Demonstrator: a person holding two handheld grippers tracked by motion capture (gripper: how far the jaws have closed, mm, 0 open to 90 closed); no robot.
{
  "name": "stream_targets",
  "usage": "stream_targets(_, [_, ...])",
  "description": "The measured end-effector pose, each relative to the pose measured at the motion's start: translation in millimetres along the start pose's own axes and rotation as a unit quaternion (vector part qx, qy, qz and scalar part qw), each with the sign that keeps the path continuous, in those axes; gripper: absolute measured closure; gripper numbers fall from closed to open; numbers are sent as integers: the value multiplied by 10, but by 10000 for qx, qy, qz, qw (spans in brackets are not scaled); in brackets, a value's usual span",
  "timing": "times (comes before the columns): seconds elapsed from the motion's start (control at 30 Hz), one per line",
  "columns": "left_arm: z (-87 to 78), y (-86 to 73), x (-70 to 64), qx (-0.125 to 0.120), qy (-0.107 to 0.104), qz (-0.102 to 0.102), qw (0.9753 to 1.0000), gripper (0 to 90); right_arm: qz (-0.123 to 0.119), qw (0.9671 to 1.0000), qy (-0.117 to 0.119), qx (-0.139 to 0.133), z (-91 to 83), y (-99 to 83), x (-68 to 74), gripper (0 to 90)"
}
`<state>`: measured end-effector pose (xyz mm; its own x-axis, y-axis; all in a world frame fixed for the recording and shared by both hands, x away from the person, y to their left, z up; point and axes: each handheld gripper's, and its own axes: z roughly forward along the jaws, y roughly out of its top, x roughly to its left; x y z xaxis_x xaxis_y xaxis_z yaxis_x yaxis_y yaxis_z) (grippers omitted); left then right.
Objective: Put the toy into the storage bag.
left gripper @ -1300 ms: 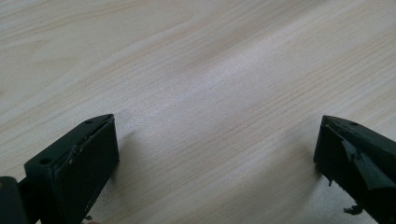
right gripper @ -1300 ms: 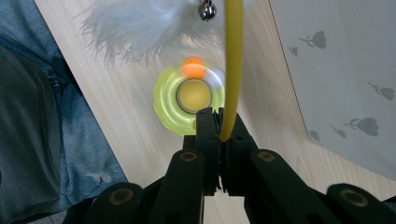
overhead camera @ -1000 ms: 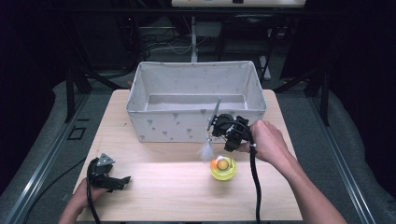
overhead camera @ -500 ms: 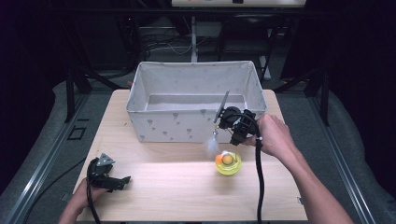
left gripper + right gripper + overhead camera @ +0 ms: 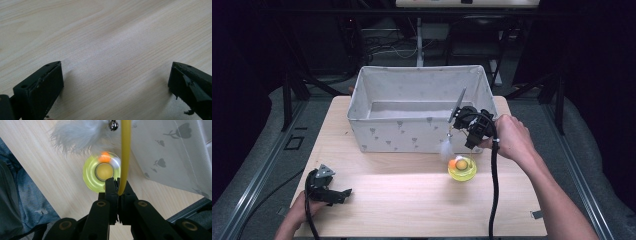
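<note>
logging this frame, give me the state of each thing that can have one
right gripper: shut on the yellow wand, held above the table
yellow wand: clamped, white feather and small bell dangling
yellow ring toy: flat on the table, beside the bin
fabric bin: upright, open-topped
left gripper: open, resting on the table, holding nothing

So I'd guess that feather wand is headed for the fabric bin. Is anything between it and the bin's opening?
Nothing visible. The right gripper holds the wand just outside the bin's near wall; only that wall must be cleared. The yellow toy sits below, aside.
</note>
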<state>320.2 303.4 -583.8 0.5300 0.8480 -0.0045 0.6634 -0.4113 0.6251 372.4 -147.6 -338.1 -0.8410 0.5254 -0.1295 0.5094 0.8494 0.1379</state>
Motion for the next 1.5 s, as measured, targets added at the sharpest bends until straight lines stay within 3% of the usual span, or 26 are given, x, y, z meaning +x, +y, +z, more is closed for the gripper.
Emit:
stream_targets(0.23, [0,0,0,0,0,1,10000,0,159,9998,47,-77,-24,-12,-64,879])
stream_targets(0.57, [1,0,-1,-1,-1,-6,10000,0,161,9998,-66,4,-122,-28,-134,879])
stream_targets(1.5, [-3,2,1,19,-8,3,10000,0,158,9995,-215,-142,-511,22,-212,878])
